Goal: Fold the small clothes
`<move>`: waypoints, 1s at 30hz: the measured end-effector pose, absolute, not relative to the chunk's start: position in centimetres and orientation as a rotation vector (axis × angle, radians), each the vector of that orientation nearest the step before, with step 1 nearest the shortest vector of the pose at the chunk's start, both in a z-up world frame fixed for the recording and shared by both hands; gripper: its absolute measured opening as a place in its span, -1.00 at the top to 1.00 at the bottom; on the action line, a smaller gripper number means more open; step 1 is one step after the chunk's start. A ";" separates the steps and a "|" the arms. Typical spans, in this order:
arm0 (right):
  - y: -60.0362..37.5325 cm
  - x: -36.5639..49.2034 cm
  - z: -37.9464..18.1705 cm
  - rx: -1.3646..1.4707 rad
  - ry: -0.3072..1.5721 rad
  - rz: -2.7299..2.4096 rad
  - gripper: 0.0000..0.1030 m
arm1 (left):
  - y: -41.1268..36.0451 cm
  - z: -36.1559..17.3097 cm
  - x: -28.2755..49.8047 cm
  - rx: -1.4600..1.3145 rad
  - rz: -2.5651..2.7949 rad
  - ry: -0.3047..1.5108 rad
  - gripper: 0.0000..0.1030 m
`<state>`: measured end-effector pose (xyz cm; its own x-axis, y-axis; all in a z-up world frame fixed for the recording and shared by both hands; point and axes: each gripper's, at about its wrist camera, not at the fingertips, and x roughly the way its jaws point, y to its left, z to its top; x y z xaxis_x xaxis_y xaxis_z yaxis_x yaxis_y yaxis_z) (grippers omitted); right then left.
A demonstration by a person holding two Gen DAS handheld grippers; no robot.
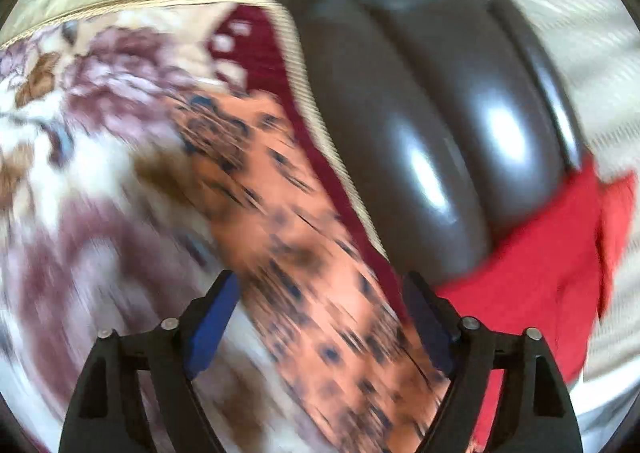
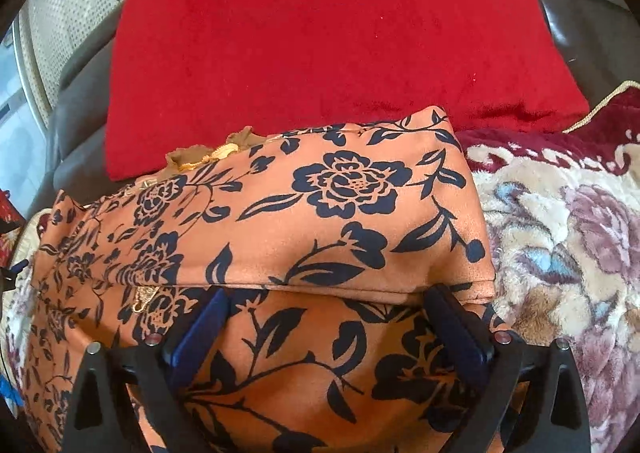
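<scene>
An orange garment [image 2: 320, 221] with a dark blue flower print lies on a floral blanket [image 2: 568, 237], folded over on itself with a fold edge across the middle. My right gripper [image 2: 326, 297] is open, its blue-padded fingers [image 2: 200, 333] just above the garment's near layer, holding nothing. In the blurred left wrist view the same orange garment [image 1: 304, 273] runs as a strip between the fingers of my left gripper [image 1: 322, 285], which is open and empty above it.
A red cushion [image 2: 320, 45] lies right behind the garment and shows in the left wrist view [image 1: 540, 265]. A dark brown leather sofa arm [image 1: 432, 125] stands beyond the blanket's [image 1: 100, 133] corded edge. Cream mesh fabric [image 2: 68, 25] is at far left.
</scene>
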<state>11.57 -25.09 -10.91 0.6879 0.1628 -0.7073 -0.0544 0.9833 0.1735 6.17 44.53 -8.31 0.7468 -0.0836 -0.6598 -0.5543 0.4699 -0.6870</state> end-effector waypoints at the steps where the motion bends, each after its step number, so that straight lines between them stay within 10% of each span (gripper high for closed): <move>1: -25.1 11.6 -11.3 0.144 0.802 0.123 -0.95 | 45.3 -8.7 6.7 -1.059 0.324 0.703 -0.49; 6: -25.0 11.6 -10.7 0.139 0.804 0.120 -0.95 | 46.9 -11.5 9.6 -1.017 0.380 0.780 -0.16; 8: -24.7 11.9 -11.2 0.138 0.804 0.119 -0.95 | 47.1 -11.6 10.0 -0.977 0.438 0.815 0.89; 17: -24.8 11.9 -11.3 0.145 0.800 0.124 -0.95 | 41.4 -2.3 9.5 -0.673 0.409 0.689 0.89; 24: -24.9 11.7 -11.3 0.171 0.790 0.132 -0.95 | 21.0 12.3 6.6 -0.255 0.121 0.424 0.89; 30: -25.4 11.5 -11.1 0.214 0.783 0.150 -0.95 | 0.6 10.0 7.1 -0.044 -0.209 0.549 0.71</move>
